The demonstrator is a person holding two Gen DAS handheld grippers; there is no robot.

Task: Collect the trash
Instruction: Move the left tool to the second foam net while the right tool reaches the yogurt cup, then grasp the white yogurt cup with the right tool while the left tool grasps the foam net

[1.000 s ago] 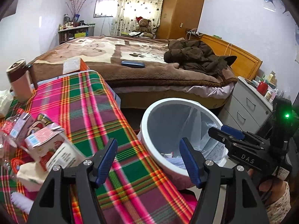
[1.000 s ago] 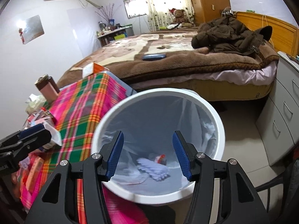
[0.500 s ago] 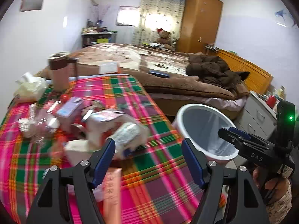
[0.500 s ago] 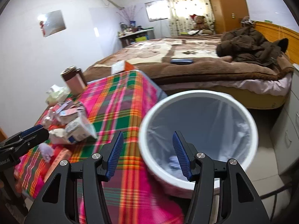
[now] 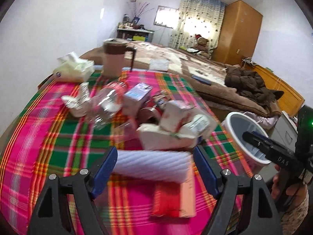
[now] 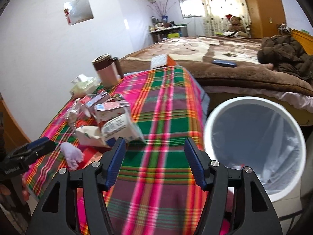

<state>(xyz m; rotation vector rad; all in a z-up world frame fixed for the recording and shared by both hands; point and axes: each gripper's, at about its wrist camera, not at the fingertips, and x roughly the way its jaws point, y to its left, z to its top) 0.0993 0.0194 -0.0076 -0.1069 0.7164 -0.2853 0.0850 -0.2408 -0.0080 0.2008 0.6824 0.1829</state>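
Observation:
A pile of trash lies on the plaid-covered table: crushed milk cartons, a clear plastic bottle, foil wrappers, a red packet and a pale ribbed glove. My left gripper is open, its fingers on either side of the glove, just above it. My right gripper is open and empty over the table's right part, beside the white lined trash bin. The bin stands on the floor off the table's right edge. The pile and the glove show in the right wrist view.
A brown lidded mug and a tissue pack stand at the table's far end. A bed with a dark jacket lies beyond. Grey drawers are right of the bin.
My left gripper swung left from the bin to the trash pile and came down around the glove. My right gripper moved left from above the bin to over the table.

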